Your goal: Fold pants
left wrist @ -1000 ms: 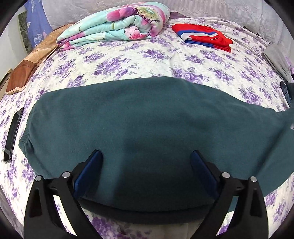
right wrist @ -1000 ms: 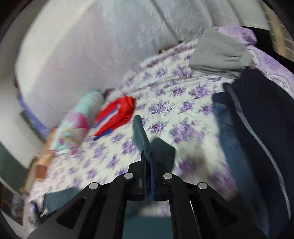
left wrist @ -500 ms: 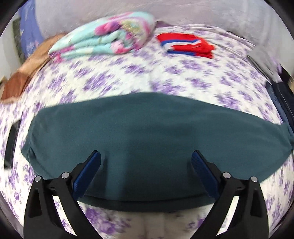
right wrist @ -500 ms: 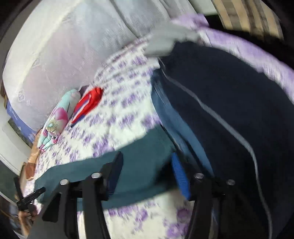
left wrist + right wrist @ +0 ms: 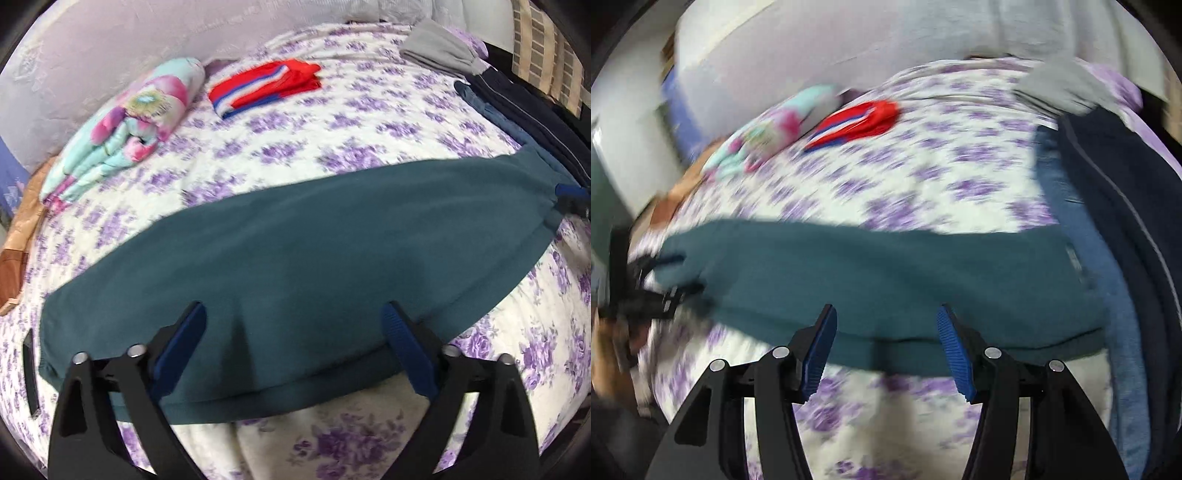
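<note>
The teal pants [image 5: 295,258] lie flat across the floral bed [image 5: 369,122]. The left gripper [image 5: 291,332], wide, is closing, empty; the right gripper [image 5: 884,334] hangs half-open, empty.

Right wrist view smeared by motion: folded floral quilt [image 5: 764,136] just pastel blur. Dark object [image 5: 646,295] at long teal fleece pants' [image 5: 886,280] left end unreadable. Navy striped garment [image 5: 535,110] cut off by right edge.
</note>
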Action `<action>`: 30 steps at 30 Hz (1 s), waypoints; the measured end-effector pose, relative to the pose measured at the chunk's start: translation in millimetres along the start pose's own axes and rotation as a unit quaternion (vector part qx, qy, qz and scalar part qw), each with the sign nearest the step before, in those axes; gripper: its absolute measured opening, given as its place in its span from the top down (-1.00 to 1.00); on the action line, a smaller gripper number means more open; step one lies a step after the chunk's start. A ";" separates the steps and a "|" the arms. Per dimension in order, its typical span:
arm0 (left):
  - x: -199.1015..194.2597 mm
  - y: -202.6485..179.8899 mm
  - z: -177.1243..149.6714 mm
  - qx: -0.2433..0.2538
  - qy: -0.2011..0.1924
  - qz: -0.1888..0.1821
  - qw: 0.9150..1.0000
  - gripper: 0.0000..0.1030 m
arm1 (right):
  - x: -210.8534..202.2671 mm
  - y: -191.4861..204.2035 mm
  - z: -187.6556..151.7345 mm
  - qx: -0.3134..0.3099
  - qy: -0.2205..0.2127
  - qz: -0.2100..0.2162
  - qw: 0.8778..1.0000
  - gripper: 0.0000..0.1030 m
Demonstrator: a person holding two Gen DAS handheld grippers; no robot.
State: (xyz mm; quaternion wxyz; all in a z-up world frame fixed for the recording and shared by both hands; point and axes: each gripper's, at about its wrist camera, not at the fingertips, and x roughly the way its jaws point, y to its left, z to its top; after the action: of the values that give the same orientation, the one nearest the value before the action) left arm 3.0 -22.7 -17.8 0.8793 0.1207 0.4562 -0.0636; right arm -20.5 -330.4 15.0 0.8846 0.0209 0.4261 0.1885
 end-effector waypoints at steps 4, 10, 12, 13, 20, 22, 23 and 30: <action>13.6 -3.5 -2.2 -0.004 0.032 -0.022 0.999 -0.46 | 3.0 17.1 -3.2 -0.018 0.007 0.026 0.999 -0.11; 1.7 2.6 -7.2 -0.020 0.027 -0.060 0.998 -0.46 | 4.2 33.5 -4.4 -0.058 0.015 0.030 0.998 -0.11; -0.5 3.2 -8.2 -0.020 0.026 -0.066 0.997 -0.46 | 8.3 38.7 -4.6 -0.076 0.024 0.025 0.997 -0.09; -0.1 3.0 -8.9 -0.019 0.027 -0.069 0.997 -0.46 | 12.3 41.8 -4.8 -0.089 0.032 0.013 0.995 -0.06; 11.3 -3.4 -11.0 -0.023 0.047 -0.099 0.994 -0.46 | 27.0 58.4 -6.6 -0.152 0.056 -0.025 0.987 0.22; 13.3 -7.0 -10.9 -0.019 0.049 -0.100 0.994 -0.46 | 28.7 64.8 -6.8 -0.174 0.057 -0.037 0.982 0.22; 13.7 -8.4 -10.5 -0.017 0.049 -0.100 0.994 -0.46 | 29.9 67.2 -6.3 -0.183 0.057 -0.044 0.981 0.22; 17.5 -18.9 -4.2 0.003 0.051 -0.098 0.994 -0.46 | 39.7 78.2 -0.4 -0.209 0.057 -0.058 0.974 0.77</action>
State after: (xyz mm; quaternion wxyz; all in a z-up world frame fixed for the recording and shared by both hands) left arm 5.6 -39.8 -37.4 0.8439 0.0814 0.5101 -0.1448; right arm -23.0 -244.0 0.6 0.8530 -0.2002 0.4277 0.2224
